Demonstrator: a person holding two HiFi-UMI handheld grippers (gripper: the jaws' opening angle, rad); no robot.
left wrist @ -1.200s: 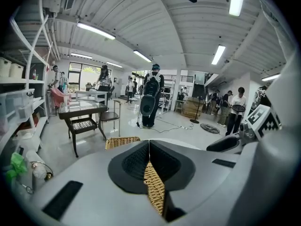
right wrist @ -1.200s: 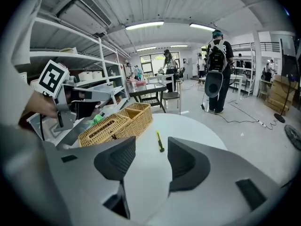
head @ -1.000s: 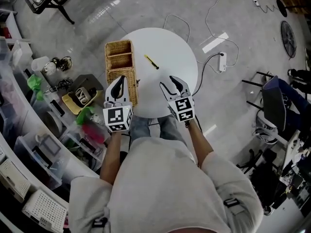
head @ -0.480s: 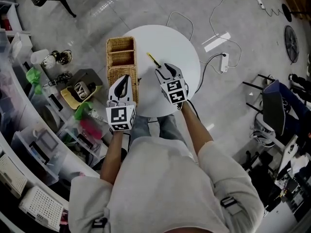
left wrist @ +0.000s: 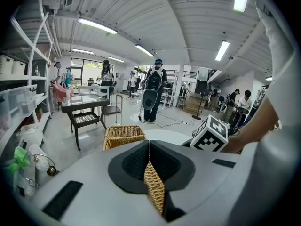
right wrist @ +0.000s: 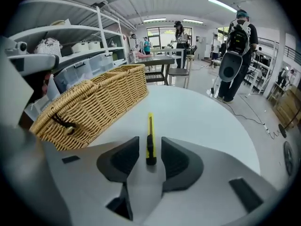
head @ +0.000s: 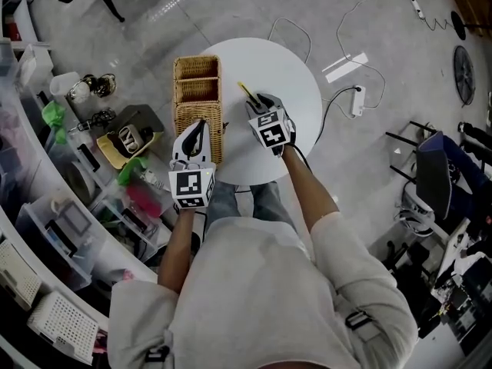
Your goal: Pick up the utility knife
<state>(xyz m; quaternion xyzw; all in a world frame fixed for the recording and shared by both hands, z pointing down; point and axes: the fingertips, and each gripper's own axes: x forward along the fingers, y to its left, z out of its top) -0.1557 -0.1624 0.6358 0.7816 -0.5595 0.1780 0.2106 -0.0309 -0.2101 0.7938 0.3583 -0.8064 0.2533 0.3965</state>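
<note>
The utility knife [head: 247, 92], yellow with a black slider, lies on the round white table [head: 292, 71] just right of the wicker basket [head: 197, 102]. My right gripper [head: 259, 103] is lowered over its near end. In the right gripper view the knife [right wrist: 150, 138] lies lengthwise between the jaws of the right gripper [right wrist: 150, 148], which are closing, with a gap still showing on each side of it. My left gripper [head: 197, 127] hangs over the basket's near end. In the left gripper view its jaws [left wrist: 149, 149] meet at the tips, with wicker [left wrist: 155, 187] showing behind them.
The basket [right wrist: 94, 102] has several compartments and takes up the table's left side. Cables and a power strip [head: 356, 98] lie on the floor to the right. Bins, shelves and clutter [head: 127, 141] crowd the left. People [left wrist: 155, 95] stand farther back in the room.
My right gripper has moved forward and down from the table's near edge to the knife, and its jaws have narrowed around it. The left gripper has stayed where it was.
</note>
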